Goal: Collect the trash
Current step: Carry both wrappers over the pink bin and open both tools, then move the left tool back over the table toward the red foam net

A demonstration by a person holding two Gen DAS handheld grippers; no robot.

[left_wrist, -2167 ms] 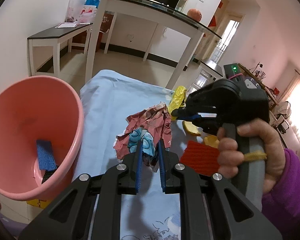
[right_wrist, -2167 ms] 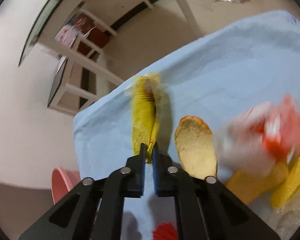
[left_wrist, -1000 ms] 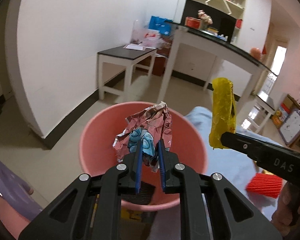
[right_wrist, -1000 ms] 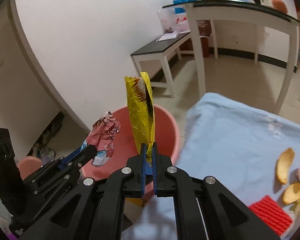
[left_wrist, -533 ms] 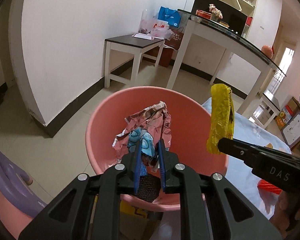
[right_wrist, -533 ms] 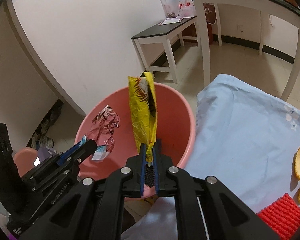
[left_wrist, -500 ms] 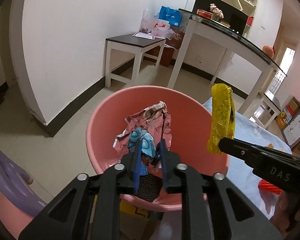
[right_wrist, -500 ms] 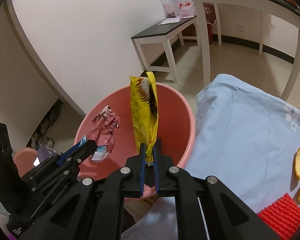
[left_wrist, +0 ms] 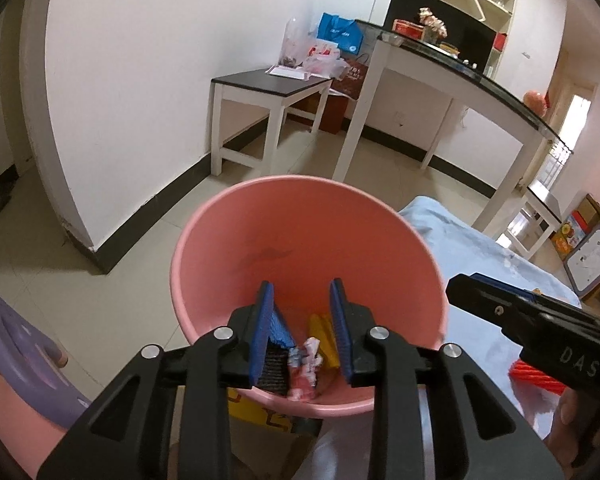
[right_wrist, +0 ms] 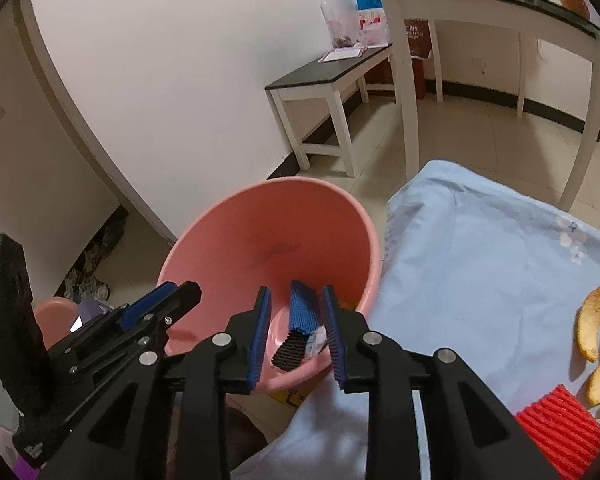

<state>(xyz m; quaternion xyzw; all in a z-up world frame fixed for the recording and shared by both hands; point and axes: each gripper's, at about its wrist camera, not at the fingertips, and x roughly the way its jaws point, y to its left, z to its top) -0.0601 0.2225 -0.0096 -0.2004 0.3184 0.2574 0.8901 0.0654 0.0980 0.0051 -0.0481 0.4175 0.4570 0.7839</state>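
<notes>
A pink bucket (left_wrist: 300, 216) stands on the floor beside the blue-covered table (right_wrist: 480, 248). My left gripper (left_wrist: 302, 328) is open and empty above the bucket's near side. At the bucket's bottom lie a crumpled red wrapper (left_wrist: 306, 372), a yellow wrapper (left_wrist: 320, 336), a blue foam net (left_wrist: 278, 330) and a black one (left_wrist: 272, 372). My right gripper (right_wrist: 296, 332) is open and empty over the bucket (right_wrist: 260, 240) too; the blue net (right_wrist: 304, 308) shows between its jaws. It appears at the right in the left wrist view (left_wrist: 520, 320).
On the blue cloth lie a red foam net (right_wrist: 560, 428) and orange peels (right_wrist: 592, 328). A low black-topped bench (left_wrist: 272, 84) and a tall white table (left_wrist: 440, 68) stand behind the bucket. A purple stool (left_wrist: 16, 360) is at the left.
Both grippers opened over the bucket. The crumpled red wrapper and the yellow wrapper dropped out of them into the bucket.
</notes>
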